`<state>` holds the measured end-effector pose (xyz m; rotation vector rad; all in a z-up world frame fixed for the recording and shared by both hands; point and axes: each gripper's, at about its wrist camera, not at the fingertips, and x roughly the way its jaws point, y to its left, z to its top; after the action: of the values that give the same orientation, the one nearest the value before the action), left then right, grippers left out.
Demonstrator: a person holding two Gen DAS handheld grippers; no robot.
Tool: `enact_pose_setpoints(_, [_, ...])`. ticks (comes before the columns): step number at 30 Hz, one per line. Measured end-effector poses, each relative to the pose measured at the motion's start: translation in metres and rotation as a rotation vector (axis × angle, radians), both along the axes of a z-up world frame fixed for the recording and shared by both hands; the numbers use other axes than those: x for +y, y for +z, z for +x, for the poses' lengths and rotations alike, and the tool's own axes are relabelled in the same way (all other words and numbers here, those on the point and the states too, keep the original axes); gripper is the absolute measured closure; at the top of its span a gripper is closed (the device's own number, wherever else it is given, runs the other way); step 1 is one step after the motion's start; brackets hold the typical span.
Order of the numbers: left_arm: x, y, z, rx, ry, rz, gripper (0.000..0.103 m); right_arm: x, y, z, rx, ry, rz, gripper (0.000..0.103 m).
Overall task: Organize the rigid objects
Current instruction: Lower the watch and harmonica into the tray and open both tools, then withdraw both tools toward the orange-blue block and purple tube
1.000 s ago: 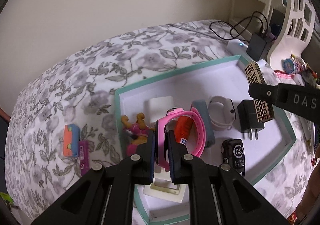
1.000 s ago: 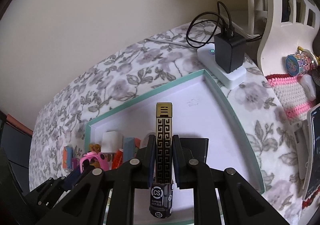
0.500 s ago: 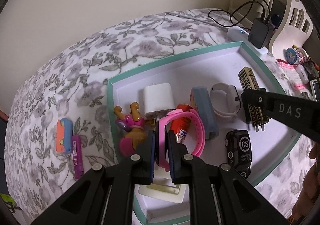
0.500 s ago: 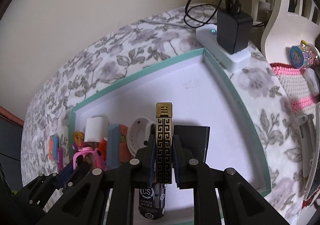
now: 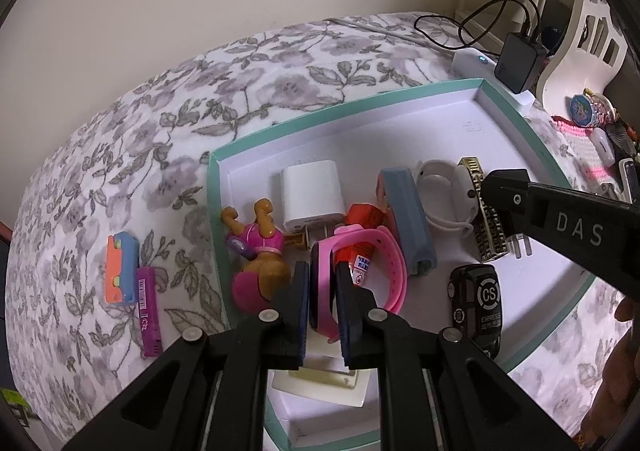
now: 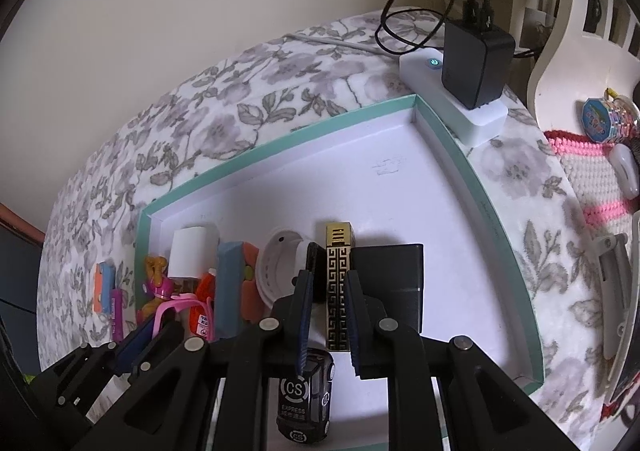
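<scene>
Most of the rigid items already lie inside the teal-rimmed tray [image 5: 516,119], which sits on the floral bedspread [image 5: 256,63] and serves here as the reference. Gathered toward its left half are a white charger cube [image 5: 312,195], a toy pup figure [image 5: 256,251], a red tube [image 5: 360,235], a blue-grey block [image 5: 408,219] and a white round case [image 5: 440,191]; a black toy car [image 5: 478,299] lies near the front rim. The left tongs [image 5: 322,291] are clenched on the face of a pink wristwatch [image 5: 372,263], held over the tray's left front area, apparently not yet set down. The right tongs [image 6: 328,311] are clenched on a gold-and-black patterned lighter [image 6: 338,283], held near the tray's middle beside a black plug adapter [image 6: 394,275]; whether the lighter's far end touches the tray floor cannot be told. Outside the tray, just beyond its left rim, an orange-and-blue eraser [image 5: 120,269] and a purple stick [image 5: 148,311] lie on the bedspread, touching each other. In my judgement the task is well advanced: two items are in hand awaiting placement, and those two outliers remain to be collected. The tray's right rear portion stands bare.
</scene>
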<state>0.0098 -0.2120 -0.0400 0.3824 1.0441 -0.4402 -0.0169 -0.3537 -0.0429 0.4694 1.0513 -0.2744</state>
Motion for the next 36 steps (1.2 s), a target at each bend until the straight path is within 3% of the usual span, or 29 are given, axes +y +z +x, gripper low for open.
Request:
enact_pose_setpoints(5, [0.002,0.008,0.0,-0.009,0.001,-0.02,0.089,0.002,0.008,-0.001,-0.022,0.001,-0.02,0.084])
enact_pose_setpoints(7, [0.004,0.01,0.002,-0.011,0.008,-0.028,0.085,0.003,0.011,-0.001,-0.026,0.004,-0.029,0.084])
enact_pose_setpoints(9, [0.007,0.014,0.003,-0.016,0.02,-0.04,0.074,0.004,0.012,-0.001,-0.03,0.006,-0.034,0.084])
enact_pose_setpoints(16, [0.026,0.028,0.015,-0.031,0.089,-0.1,0.07,0.011,0.016,0.001,-0.036,0.026,-0.046,0.084])
enact_pose_setpoints(28, [0.082,0.034,0.043,-0.053,0.317,-0.132,0.041,0.037,0.029,0.008,-0.092,0.1,-0.069,0.084])
enact_pose_setpoints(30, [0.093,0.035,0.047,-0.057,0.358,-0.133,0.031,0.046,0.031,0.011,-0.1,0.124,-0.069,0.084])
enact_pose_setpoints(32, [0.103,0.035,0.051,-0.056,0.397,-0.142,0.022,0.055,0.032,0.013,-0.104,0.146,-0.08,0.082])
enact_pose_setpoints(34, [0.115,0.036,0.056,-0.062,0.442,-0.143,0.021,0.065,0.032,0.016,-0.102,0.173,-0.097,0.078])
enact_pose_setpoints(36, [0.123,0.037,0.059,-0.063,0.471,-0.139,0.02,0.076,0.032,0.018,-0.1,0.202,-0.11,0.065])
